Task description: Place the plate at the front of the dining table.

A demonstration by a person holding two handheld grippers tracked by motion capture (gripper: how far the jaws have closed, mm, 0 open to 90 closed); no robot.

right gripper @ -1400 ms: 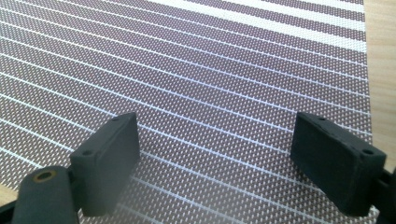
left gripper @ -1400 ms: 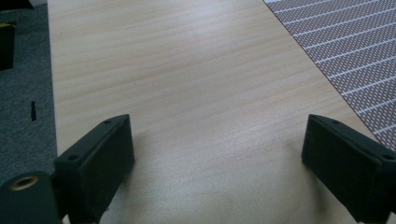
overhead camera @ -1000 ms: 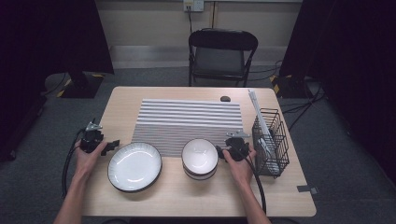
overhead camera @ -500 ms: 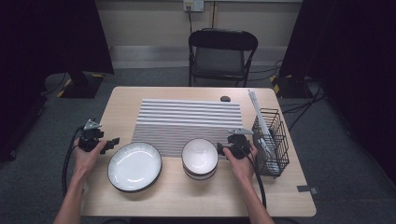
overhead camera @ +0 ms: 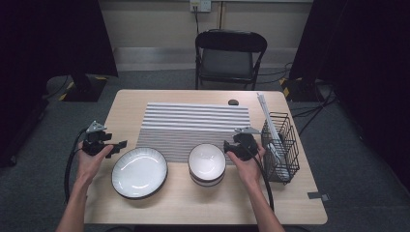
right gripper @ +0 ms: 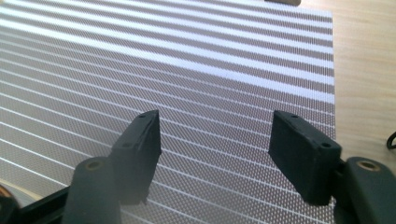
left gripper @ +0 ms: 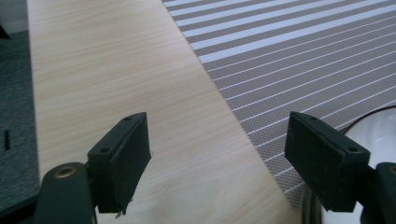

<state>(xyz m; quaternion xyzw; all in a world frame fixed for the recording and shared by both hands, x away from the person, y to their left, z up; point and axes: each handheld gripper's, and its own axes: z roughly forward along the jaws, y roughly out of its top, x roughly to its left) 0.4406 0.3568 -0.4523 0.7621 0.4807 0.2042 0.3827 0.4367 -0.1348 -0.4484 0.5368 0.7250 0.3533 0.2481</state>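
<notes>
Both grippers are in my hands and neither holds anything. My right gripper (overhead camera: 227,145) hangs just right of the stacked bowls (overhead camera: 207,163), its jaws pointing at the upper rim of the stack without touching it. In the right gripper view its two black jaws stand apart with bare striped mat between them; they have just been closing a little, on nothing. My left gripper (overhead camera: 121,144) sits near the table's left edge, jaws aimed toward the plate (overhead camera: 139,172), just off its upper left rim and apart from it. In the left gripper view those jaws are also spread, with wood grain between them, the plate's white rim (left gripper: 380,128) showing behind the right-hand jaw; they too have just been closing slightly around empty space.

The bowls stand near the front of the table, white inside with dark outer walls, overlapping the near edge of the striped placemat (overhead camera: 193,123). The plate lies to their left, white with a dark rim, close beside the stack. A black wire rack (overhead camera: 280,145) stands at the table's right side, just beyond my right hand. A small dark object (overhead camera: 233,102) lies at the far edge of the wooden table (overhead camera: 193,208). A folding chair (overhead camera: 229,58) stands behind the table.
</notes>
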